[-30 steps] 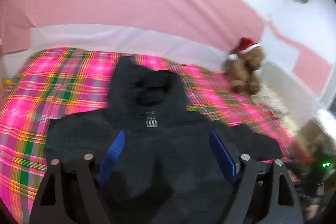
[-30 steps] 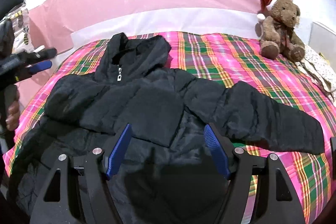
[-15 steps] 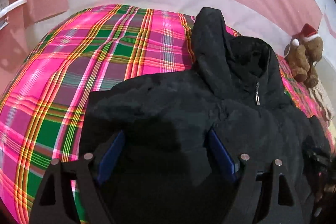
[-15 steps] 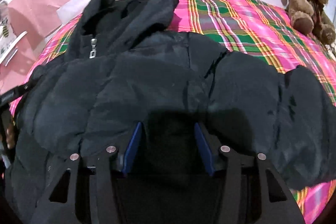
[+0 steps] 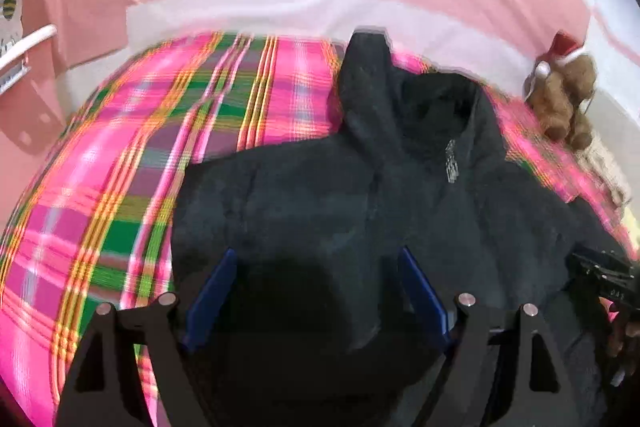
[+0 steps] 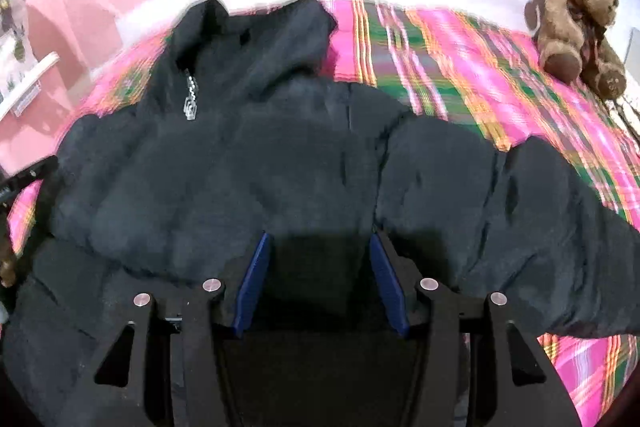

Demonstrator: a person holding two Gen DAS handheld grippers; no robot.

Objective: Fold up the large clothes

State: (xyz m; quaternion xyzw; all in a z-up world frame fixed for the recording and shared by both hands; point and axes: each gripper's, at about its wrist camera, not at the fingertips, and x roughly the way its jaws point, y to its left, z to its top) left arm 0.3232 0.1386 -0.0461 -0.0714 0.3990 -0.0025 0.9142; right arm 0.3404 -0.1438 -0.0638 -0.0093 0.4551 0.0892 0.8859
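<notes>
Count: 1 black puffer jacket, 1 plaid bedspread, 1 teddy bear w/ red santa hat, 2 grippers, each w/ 2 blue-padded fingers.

Jacket lies front-up on the pink/green plaid bedspread, hood toward the pink & white wall, silver zip pull at the collar. In right wrist view one sleeve stretches out to the right over the plaid; the other sleeve looks folded across the chest, its edge forming a ridge just ahead of the fingers. Bear sits at the far right corner of the bed, well apart from the jacket.

Left gripper: fingers spread wide, blue pads either side of a dark patch of jacket fabric. Gripper sits low over the jacket's left side, near the edge where black fabric meets plaid. Fabric lies between & ahead of the pads; can't tell if the pads touch it, nothing pinched.

Right gripper: fingers apart but narrower than the left pair, pads flanking the folded fabric edge at mid-chest. Fabric sits between the tips; whether it's actually clamped, can't tell — a gap still shows between the pads.

Both views blurred. Part of the right gripper's black body shows at the right edge of left wrist view.
</notes>
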